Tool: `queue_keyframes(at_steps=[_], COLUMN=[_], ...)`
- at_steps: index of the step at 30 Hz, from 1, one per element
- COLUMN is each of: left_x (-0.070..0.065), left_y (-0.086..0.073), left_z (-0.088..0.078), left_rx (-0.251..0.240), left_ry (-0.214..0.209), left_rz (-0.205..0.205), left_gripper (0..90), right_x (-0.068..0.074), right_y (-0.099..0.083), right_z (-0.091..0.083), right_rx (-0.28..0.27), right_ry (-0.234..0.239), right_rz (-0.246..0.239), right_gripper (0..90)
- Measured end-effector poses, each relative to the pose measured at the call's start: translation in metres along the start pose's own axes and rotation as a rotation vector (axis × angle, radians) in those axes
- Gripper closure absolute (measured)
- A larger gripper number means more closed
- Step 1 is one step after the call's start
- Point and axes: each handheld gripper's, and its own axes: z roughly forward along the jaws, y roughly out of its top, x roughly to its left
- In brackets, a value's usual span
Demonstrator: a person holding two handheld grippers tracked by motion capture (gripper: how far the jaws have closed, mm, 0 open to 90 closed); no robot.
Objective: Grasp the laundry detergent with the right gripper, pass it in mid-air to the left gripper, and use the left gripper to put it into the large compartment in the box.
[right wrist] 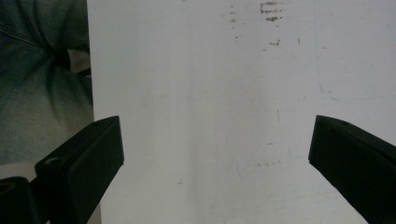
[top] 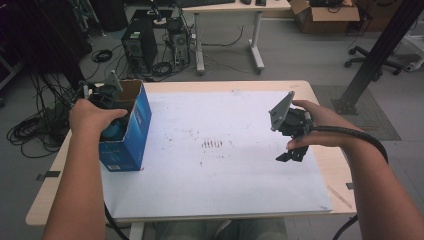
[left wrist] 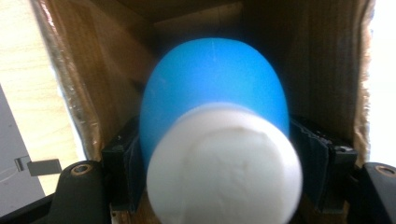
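Note:
A blue rounded object with a white end lies inside an open-topped blue cardboard box at the table's left. My left gripper reaches down into that box. Its jaws stand on either side of the blue object, which fills the gap between them; I see no squeeze on it. A bit of the blue object peeks out under my left hand. My right gripper hovers over the white sheet at the right, pointing down, jaws wide open with nothing between them.
The white sheet covers most of the wooden table and has small dark marks at its middle. Beyond the table stand a computer tower with cables, a desk and a cardboard box.

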Motion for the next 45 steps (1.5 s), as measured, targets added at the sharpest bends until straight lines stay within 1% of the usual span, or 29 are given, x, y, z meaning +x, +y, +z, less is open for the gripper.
queue_keyframes(at_steps=[4, 8, 11, 12, 15, 16, 19, 25, 30, 32, 35, 36, 37, 38, 39, 41, 42, 43, 45], left_x=[-0.003, -0.005, -0.005, -0.004, -0.004, -0.004, -0.005, -0.008, -0.011, -0.013, -0.017, -0.019, -0.02, -0.02, -0.022, -0.027, -0.029, -0.031, -0.036], left_y=[-0.001, -0.002, -0.003, -0.004, -0.005, -0.006, -0.007, -0.009, -0.01, -0.011, -0.013, -0.014, -0.014, -0.014, -0.015, -0.015, -0.015, -0.014, -0.014], left_z=[-0.009, -0.017, -0.022, -0.024, -0.027, -0.029, -0.033, -0.043, -0.052, -0.057, -0.063, -0.066, -0.068, -0.069, -0.071, -0.073, -0.074, -0.075, -0.077], left_rx=[-0.008, -0.025, -0.039, -0.041, -0.052, -0.051, -0.06, -0.079, -0.091, -0.09, -0.097, -0.1, -0.104, -0.107, -0.107, -0.099, -0.099, -0.102, -0.092], left_ry=[0.022, 0.03, 0.047, 0.052, 0.055, 0.062, 0.073, 0.068, 0.07, 0.047, -0.011, -0.037, -0.06, -0.076, -0.092, -0.109, -0.113, -0.113, -0.103], left_rz=[0.001, 0.0, -0.016, -0.015, -0.018, -0.021, -0.026, -0.009, -0.004, -0.001, 0.032, 0.049, 0.058, 0.064, 0.073, 0.108, 0.117, 0.125, 0.154], left_gripper=[28.6, 28.5, 26.1, 24.5, 24.1, 23.6, 19.0, 18.2, 17.0, 14.3, 11.1, 8.2, 3.9, 2.7, 3.6, 4.0, 4.1, 4.1, 4.1], right_x=[0.001, 0.001, 0.002, 0.002, 0.002, 0.002, 0.003, 0.004, 0.005, 0.006, 0.006, 0.006, 0.006, 0.006, 0.006, 0.007, 0.007, 0.007, 0.007], right_y=[0.001, 0.002, 0.002, 0.002, 0.002, 0.002, 0.001, 0.003, 0.005, 0.005, 0.005, 0.004, 0.004, 0.004, 0.004, 0.003, 0.003, 0.003, 0.002], right_z=[0.0, -0.001, -0.002, -0.002, -0.003, -0.004, -0.003, -0.004, -0.007, -0.007, -0.008, -0.008, -0.007, -0.007, -0.007, -0.006, -0.007, -0.007, -0.007], right_rx=[-0.006, -0.009, -0.008, -0.008, -0.018, -0.014, -0.017, -0.016, -0.015, -0.016, -0.014, -0.013, -0.014, -0.014, -0.012, -0.017, -0.013, -0.014, -0.015], right_ry=[-0.002, -0.003, -0.006, -0.006, -0.006, -0.004, -0.005, -0.009, -0.011, -0.013, -0.013, -0.012, -0.009, -0.012, -0.01, -0.011, -0.009, -0.01, -0.011], right_rz=[-0.004, -0.007, -0.006, -0.009, -0.01, -0.012, -0.008, -0.012, -0.02, -0.016, -0.021, -0.02, -0.019, -0.019, -0.017, -0.017, -0.014, -0.017, -0.015], right_gripper=[3.4, 3.4, 3.4, 3.4, 3.4, 3.4, 3.4, 3.4, 3.4, 3.4, 3.4, 3.4, 3.4, 3.4, 3.4, 3.4, 3.4, 3.4, 3.4])
